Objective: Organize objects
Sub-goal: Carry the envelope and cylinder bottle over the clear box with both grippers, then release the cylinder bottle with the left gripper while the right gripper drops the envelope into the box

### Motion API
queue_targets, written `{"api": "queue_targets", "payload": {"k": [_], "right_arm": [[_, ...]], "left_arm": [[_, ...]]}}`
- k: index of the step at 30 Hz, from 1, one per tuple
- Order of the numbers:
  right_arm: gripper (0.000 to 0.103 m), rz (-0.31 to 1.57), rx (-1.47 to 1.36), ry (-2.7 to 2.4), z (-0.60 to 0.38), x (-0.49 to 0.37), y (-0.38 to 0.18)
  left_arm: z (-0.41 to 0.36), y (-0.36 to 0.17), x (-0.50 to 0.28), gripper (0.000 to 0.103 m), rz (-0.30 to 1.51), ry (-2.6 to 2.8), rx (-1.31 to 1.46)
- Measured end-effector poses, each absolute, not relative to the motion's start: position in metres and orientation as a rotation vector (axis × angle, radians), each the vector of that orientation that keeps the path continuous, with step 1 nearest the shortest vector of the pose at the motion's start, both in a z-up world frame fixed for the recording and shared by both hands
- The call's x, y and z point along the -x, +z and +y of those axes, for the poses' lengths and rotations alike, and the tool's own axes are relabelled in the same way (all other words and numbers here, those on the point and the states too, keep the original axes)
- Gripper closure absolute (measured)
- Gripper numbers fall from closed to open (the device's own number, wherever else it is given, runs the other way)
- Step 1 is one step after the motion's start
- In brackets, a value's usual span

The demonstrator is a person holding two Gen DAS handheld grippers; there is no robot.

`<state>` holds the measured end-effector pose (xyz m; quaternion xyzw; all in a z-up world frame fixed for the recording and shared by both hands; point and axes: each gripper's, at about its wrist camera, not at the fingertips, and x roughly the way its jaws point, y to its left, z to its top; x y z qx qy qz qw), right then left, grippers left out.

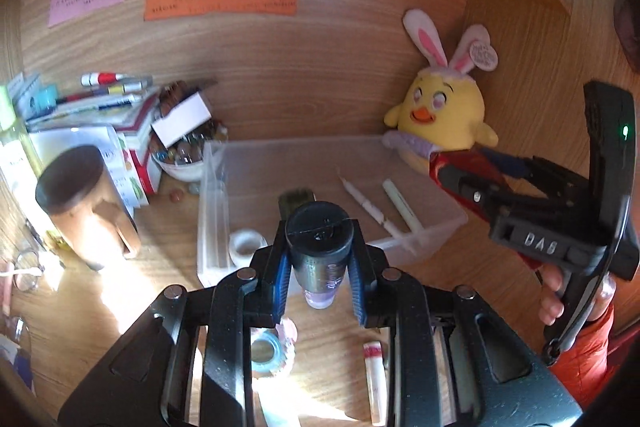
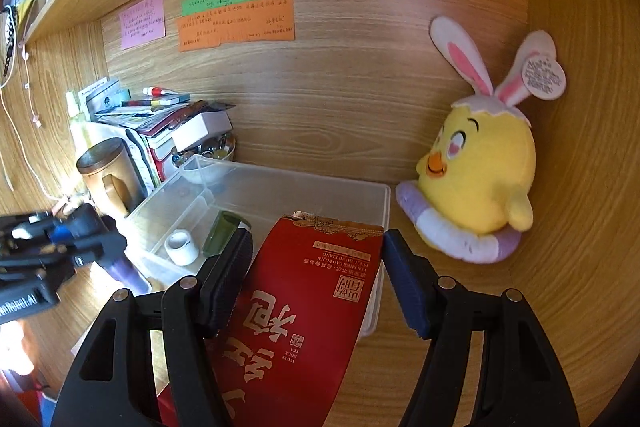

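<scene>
Over the clear plastic bin (image 1: 420,227) at the back of the wooden desk (image 1: 160,247): both my grippers loaded, both above the desk surface.

Left gripper (image 1: 320,267): jaws clenched on a dark capped tube (image 1: 320,239), cap toward the bin, pale lilac end pointing back at me. Blue pads sit on either side of the body just below the cap.

Right gripper (image 2: 316,267): jaws wide, grasping a red tea packet (image 2: 304,307) across its width. The left pad is on the packet's edge; the right pad looks close to the other edge, contact hard to confirm from here. Packet's top edge overhangs the bin's near wall.

Already in the bin: tape roll (image 2: 182,247), green tube (image 2: 218,235), two pens (image 1: 376,207).

How I'd do this step: carry the tube in over the near wall, lower it into the free floor near the tape roll, let go low so it doesn't roll into the pens. Keep the two grippers apart; they crowd the same opening. The packet is flat and may slip, so I'd set it down flat.

Pose: both grippers pitched downward toward the bin. A hand in an orange sleeve (image 1: 580,347) holds the right unit's handle, off to the right in the left wrist view. Plush chick (image 2: 480,179) sits just beside the bin's far right corner; I'd avoid brushing it.
</scene>
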<state>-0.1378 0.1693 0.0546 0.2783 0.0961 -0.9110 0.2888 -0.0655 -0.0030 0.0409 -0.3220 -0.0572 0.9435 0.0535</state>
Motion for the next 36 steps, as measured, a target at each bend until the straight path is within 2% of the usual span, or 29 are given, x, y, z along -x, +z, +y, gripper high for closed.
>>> {"api": "queue_targets", "payload": {"k": [10,36], "right_arm": [[0.04,0.319,-0.763,-2.422,0.149,0.161,0.051],[0.039,0.4,-0.974,-2.424,0.105,0.217,-0.008]], "left_arm": [[-0.018,0.052,0.098,0.078,-0.188,2.889,0.986],[-0.027,-0.001,0.148,0.078,-0.213,2.803,1.172]]}}
